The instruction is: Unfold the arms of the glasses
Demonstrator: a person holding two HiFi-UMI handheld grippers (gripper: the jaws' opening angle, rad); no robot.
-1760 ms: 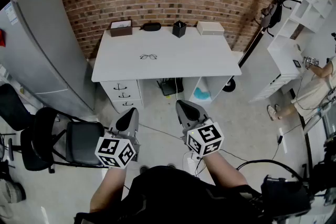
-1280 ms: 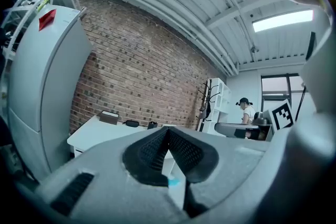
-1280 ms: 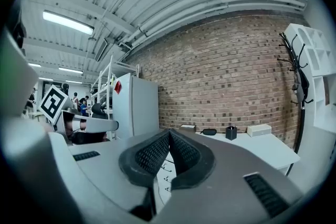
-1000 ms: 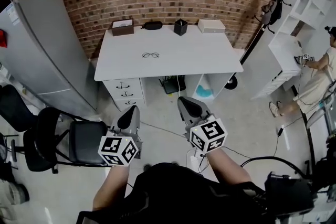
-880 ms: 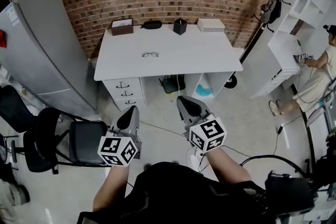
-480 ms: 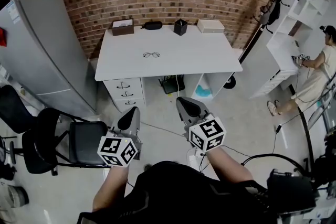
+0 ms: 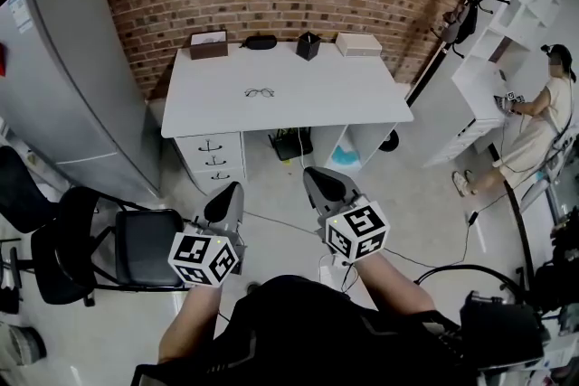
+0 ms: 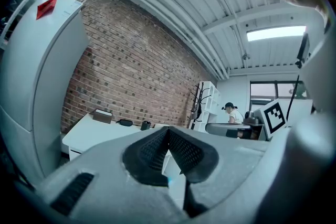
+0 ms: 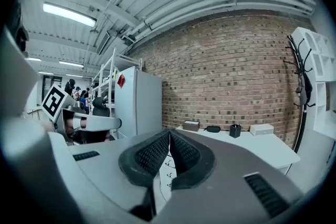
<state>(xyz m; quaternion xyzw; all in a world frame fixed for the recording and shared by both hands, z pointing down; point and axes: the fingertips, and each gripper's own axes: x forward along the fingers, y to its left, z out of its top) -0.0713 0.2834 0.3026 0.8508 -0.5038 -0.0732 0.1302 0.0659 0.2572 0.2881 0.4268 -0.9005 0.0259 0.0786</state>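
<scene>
A pair of thin-framed glasses (image 7: 259, 92) lies on the white desk (image 7: 344, 99), left of its middle, far ahead of both grippers. My left gripper (image 7: 225, 193) is held over the floor in front of the desk drawers, its jaws shut with nothing between them. To its right my right gripper (image 7: 322, 183) hovers at about the same distance from the desk, also shut and empty. In the left gripper view the left gripper (image 8: 168, 129) points level at the desk (image 8: 86, 134); the right gripper (image 9: 169, 134) points at the desk (image 9: 262, 147) in the right gripper view. The glasses do not show in either.
Along the desk's back edge by the brick wall stand a brown box (image 7: 208, 44), a black case (image 7: 260, 42), a black pen cup (image 7: 308, 45) and a white box (image 7: 359, 44). A black chair (image 7: 136, 244) stands left, a grey fridge (image 7: 54, 77) behind it. A person (image 7: 534, 117) stands at white shelves far right.
The view has shifted slightly toward the desk. Both grippers stay shut and keep about the same spot in the head view. The person at far right has come further into view.
</scene>
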